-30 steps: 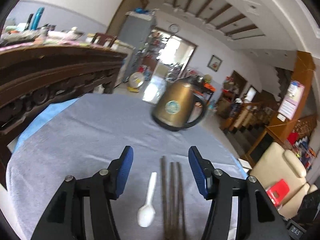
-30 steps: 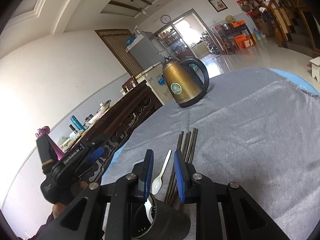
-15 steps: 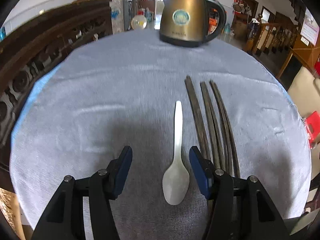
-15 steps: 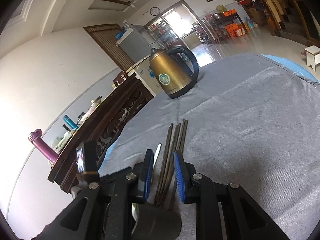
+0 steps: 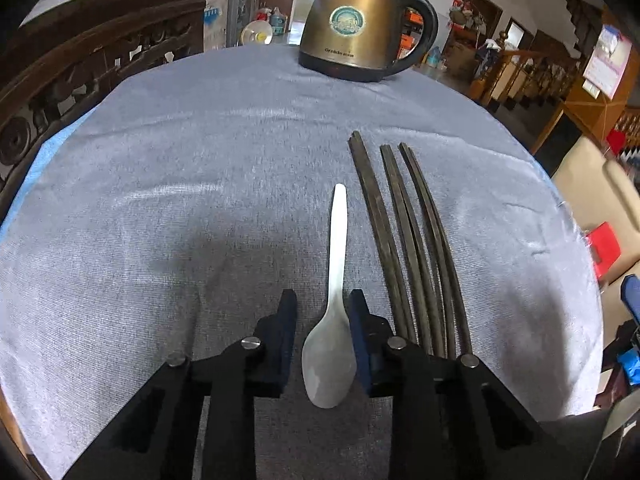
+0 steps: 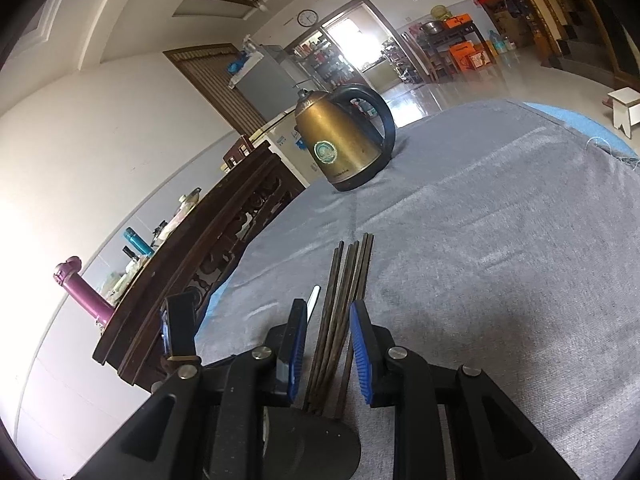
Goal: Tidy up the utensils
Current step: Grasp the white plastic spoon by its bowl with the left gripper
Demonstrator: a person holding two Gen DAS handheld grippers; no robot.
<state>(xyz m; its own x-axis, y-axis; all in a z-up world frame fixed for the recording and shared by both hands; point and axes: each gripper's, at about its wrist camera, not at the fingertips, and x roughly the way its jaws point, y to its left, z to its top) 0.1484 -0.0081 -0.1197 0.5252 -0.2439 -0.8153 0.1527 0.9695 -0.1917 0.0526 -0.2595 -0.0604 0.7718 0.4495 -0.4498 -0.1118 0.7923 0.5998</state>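
Two grippers work over a round table covered with a grey cloth (image 5: 200, 200). The left gripper (image 5: 322, 300) points down at a white plastic spoon (image 5: 332, 320) lying near the table's near edge, bowl toward the camera; its jaws have just been closing and now stand narrow on either side of the spoon's neck, the right pad touching or nearly touching it, the left pad a little apart, so the spoon is bracketed rather than clearly pinched. Just right of the spoon lie dark chopsticks (image 5: 404, 240), side by side, running toward the far edge. The right gripper (image 6: 326, 320) has its blue pads narrowly apart, gripping a dark cup (image 6: 304, 440) low in its view. A brass-coloured kettle (image 5: 356, 20) stands at the far edge.
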